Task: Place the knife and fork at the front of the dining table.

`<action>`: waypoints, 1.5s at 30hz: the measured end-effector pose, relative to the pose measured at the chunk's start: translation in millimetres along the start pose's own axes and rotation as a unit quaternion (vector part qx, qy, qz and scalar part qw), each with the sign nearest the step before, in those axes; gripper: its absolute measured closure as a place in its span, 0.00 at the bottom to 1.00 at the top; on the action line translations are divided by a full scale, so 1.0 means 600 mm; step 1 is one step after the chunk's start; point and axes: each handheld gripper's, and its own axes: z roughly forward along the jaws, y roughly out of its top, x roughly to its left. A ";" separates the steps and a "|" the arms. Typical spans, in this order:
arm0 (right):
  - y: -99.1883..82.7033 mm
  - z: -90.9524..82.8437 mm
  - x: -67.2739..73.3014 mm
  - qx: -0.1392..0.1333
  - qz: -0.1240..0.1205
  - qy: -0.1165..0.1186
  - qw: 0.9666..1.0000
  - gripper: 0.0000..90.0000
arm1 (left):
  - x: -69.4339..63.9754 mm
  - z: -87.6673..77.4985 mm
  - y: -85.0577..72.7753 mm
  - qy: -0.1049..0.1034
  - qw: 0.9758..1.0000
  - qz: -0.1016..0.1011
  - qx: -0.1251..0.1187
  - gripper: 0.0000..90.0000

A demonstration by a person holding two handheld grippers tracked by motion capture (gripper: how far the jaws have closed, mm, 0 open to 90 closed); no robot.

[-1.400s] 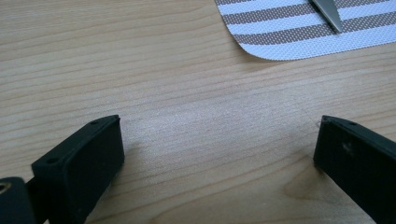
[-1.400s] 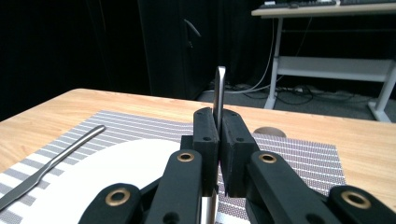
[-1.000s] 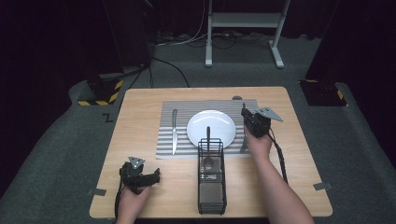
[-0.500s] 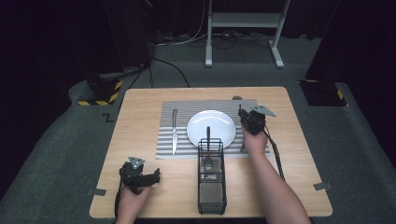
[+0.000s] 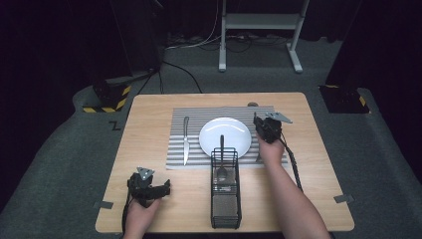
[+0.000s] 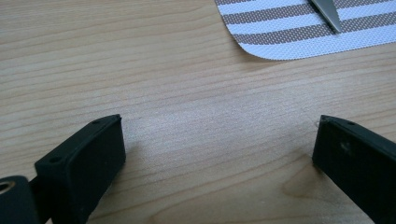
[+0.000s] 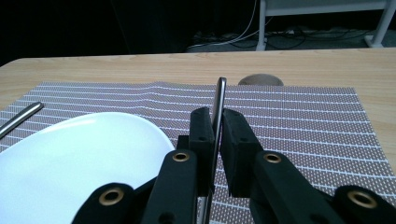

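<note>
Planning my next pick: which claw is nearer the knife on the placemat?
Left. The left claw sits open on bare table just below the knife; the right claw is beyond the white plate, shut on a metal utensil handle.

Three cameras: one fixed overhead, one riding on each set of tongs.

The high view looks forward and down over the whole worktop (image 5: 149, 124). The left gripper view sits very close above bare wood, facing the striped placemat (image 6: 299, 28) corner. The right gripper view looks low and level across that placemat and the white plate (image 7: 70, 158), both shared with the high view.
</note>
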 end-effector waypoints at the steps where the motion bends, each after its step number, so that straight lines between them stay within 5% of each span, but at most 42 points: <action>1: 0.000 0.000 0.000 0.000 0.002 0.000 1.000 0.92 | 0.000 0.000 0.000 0.000 1.000 0.000 0.000 0.03; 27: 0.005 -0.010 -0.007 0.006 0.006 -0.010 1.000 0.85 | 0.001 0.000 0.000 -0.003 1.000 -0.001 0.000 0.03; 41: 0.013 -0.096 0.007 -0.022 -0.017 0.010 1.000 0.80 | 0.001 0.000 0.000 -0.003 1.000 0.000 0.000 0.03; 45: -0.001 -0.129 0.016 -0.015 -0.046 -0.007 0.999 0.81 | 0.001 0.000 0.000 -0.003 1.000 0.000 0.000 0.03</action>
